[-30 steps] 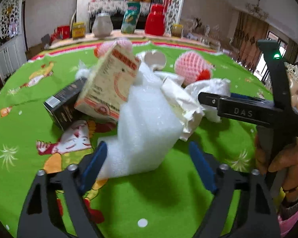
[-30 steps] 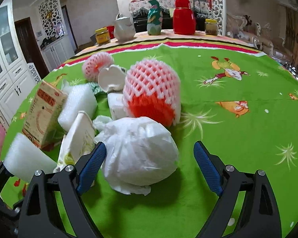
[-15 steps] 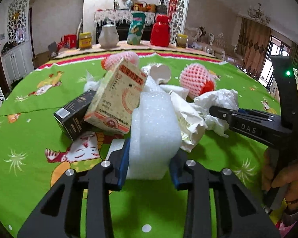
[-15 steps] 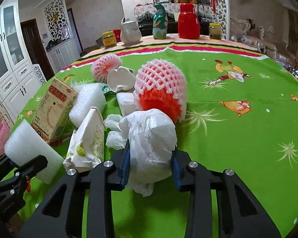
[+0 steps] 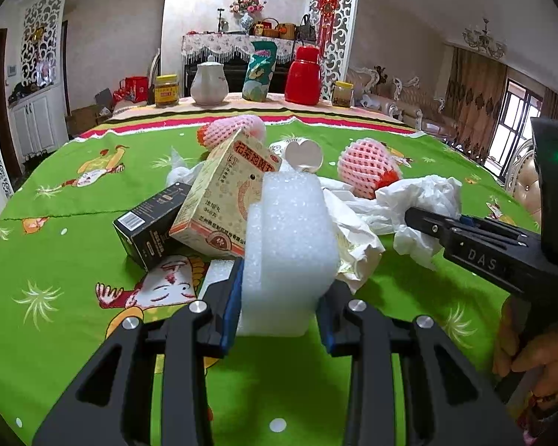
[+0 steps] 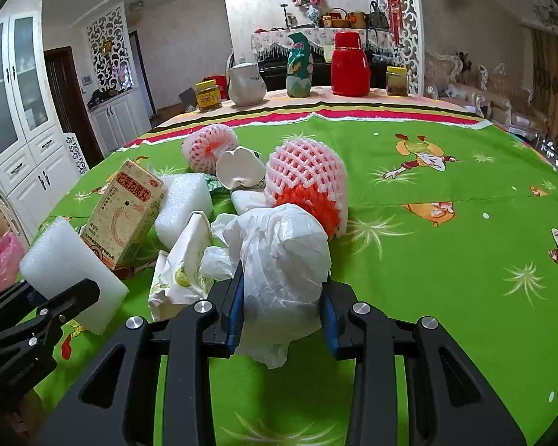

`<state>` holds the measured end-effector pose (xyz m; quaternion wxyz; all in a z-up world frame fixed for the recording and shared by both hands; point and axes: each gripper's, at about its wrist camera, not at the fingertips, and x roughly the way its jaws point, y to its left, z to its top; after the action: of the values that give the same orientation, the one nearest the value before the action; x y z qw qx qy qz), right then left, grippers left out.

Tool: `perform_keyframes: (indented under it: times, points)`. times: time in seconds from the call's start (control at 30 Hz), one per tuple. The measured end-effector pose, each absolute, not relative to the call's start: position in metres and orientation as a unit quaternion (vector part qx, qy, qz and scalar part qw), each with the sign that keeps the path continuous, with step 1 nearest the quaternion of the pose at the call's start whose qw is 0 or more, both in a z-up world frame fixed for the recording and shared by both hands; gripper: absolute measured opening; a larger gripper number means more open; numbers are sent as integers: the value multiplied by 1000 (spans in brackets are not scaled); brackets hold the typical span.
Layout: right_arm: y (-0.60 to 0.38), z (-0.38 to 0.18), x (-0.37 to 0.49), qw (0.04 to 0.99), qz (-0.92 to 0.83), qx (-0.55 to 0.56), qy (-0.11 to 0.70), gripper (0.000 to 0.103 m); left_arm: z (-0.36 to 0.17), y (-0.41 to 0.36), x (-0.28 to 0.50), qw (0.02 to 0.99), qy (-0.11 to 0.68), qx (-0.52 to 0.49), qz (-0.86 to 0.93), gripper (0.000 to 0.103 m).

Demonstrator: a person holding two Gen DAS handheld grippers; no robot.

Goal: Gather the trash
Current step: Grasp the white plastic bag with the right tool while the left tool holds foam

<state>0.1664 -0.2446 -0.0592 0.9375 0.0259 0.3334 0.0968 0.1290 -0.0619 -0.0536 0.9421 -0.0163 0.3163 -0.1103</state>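
My left tongs [image 5: 279,297] pinch the foam block [image 5: 290,252]; right tongs [image 6: 279,297] squeeze the plastic bag [image 6: 282,260]. Only the left view shows the barcoded black box [image 5: 152,223]; "DAS" is readable lower right.

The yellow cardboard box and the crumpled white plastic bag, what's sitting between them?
In the right wrist view, a crumpled white tissue packet lies between the yellow cardboard box and the crumpled white plastic bag.

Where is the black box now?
In the left wrist view, the black box lies on the green tablecloth, left of the pile, with the yellow carton leaning over it.
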Motion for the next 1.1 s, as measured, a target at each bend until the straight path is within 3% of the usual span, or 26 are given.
perform_keyframes:
  times: [1.1]
  points:
    - [-211, -32, 127, 968, 122, -40, 214, 34, -34, -18, 96, 959, 271, -51, -60, 34]
